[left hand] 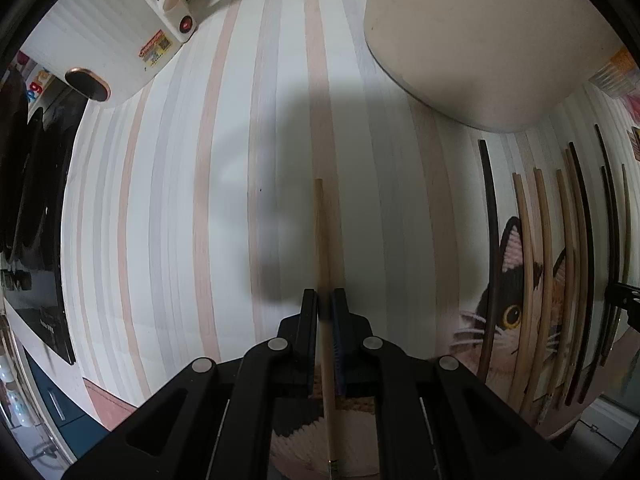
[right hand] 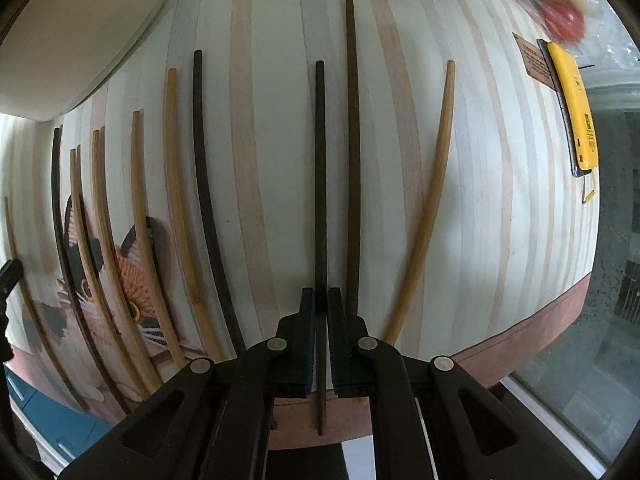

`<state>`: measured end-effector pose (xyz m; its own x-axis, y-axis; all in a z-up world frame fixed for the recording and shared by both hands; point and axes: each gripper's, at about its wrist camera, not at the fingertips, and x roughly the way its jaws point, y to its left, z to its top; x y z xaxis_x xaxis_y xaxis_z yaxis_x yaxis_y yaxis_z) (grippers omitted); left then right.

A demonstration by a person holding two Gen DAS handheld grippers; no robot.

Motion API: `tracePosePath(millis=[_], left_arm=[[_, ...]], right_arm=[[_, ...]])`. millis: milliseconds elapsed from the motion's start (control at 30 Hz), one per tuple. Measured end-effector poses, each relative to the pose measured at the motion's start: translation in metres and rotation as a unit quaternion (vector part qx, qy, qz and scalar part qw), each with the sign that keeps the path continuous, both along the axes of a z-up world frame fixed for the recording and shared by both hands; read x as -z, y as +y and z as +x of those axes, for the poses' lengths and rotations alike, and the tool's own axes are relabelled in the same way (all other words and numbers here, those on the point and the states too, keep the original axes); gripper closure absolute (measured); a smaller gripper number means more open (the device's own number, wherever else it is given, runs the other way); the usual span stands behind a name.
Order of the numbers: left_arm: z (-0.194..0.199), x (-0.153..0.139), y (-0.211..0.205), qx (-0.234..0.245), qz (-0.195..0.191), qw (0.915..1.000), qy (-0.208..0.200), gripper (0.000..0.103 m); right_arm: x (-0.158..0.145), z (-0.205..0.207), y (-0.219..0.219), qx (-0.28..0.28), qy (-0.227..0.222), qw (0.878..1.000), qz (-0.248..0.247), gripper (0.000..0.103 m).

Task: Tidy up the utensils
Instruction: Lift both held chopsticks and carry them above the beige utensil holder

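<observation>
Black fingers (left hand: 325, 312) of the left gripper sit nearest the lens in the left wrist view, closed tight on a light wooden chopstick (left hand: 322, 248) that runs straight toward 12 o'clock over the striped cloth (left hand: 224, 184) covering the desk; its far tip ends well short of the cream tray (left hand: 472, 40) at 1 o'clock; a white appliance (left hand: 120, 44) with a red button lies at 10 o'clock; at 3 o'clock a row of loose chopsticks (left hand: 536, 280), light and dark mixed, lies across a cat picture (left hand: 512, 304) printed on the cloth; in the right wrist view the right gripper (right hand: 321, 312) is likewise pinched shut, gripping a dark chopstick (right hand: 320, 168) that points to 12 o'clock; just beside it toward 1 o'clock lies a second dark chopstick (right hand: 352, 140), and farther toward 2 o'clock a tan chopstick (right hand: 432, 200) lies angled on the cloth; a yellow device (right hand: 574, 108) lies at 2 o'clock near the cloth's edge.
</observation>
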<state>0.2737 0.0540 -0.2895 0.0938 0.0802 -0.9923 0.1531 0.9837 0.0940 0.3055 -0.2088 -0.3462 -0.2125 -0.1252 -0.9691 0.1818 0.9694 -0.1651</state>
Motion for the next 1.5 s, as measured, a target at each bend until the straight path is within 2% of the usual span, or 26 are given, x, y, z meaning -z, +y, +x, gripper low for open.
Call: tracePosePath(millis=[100,267,533,667,867,1000,1233,1500], left_arm=[[0.004,-0.002,-0.002,0.003,0.007,0.9999,-0.009,0.099],[0.002,-0.028,-0.001,0.000,0.015,0.9987,-0.048,0.099],[-0.015,-0.071,-0.002,-0.026,0.025,0.9942,-0.102,0.099],[-0.023,-0.095,0.001,-0.054,0.025,0.9901,-0.127,0.099],[-0.032,-0.129,0.009,-0.081,0.018,0.9826,-0.166,0.099],[-0.036,-0.159,0.010,-0.091,0.018,0.9737,-0.208,0.099],[-0.029,-0.225,0.006,-0.102,-0.026,0.9570,-0.270,0.099],[-0.005,-0.314,-0.002,-0.098,-0.092,0.9314,-0.338,0.099]], right_arm=[[-0.009,-0.007,-0.008,0.009,-0.024,1.000,0.003,0.097],[-0.037,-0.025,-0.022,0.040,-0.076,0.996,0.017,0.097],[-0.091,-0.038,-0.028,0.026,-0.149,0.988,0.018,0.097],[-0.094,-0.046,-0.001,0.011,-0.175,0.984,0.031,0.097],[-0.120,-0.048,0.017,-0.023,-0.215,0.975,0.048,0.097],[-0.144,-0.040,0.018,-0.038,-0.248,0.966,0.063,0.097],[-0.207,-0.034,0.022,-0.047,-0.317,0.942,0.097,0.097],[-0.292,-0.010,0.024,-0.054,-0.400,0.904,0.141,0.097]])
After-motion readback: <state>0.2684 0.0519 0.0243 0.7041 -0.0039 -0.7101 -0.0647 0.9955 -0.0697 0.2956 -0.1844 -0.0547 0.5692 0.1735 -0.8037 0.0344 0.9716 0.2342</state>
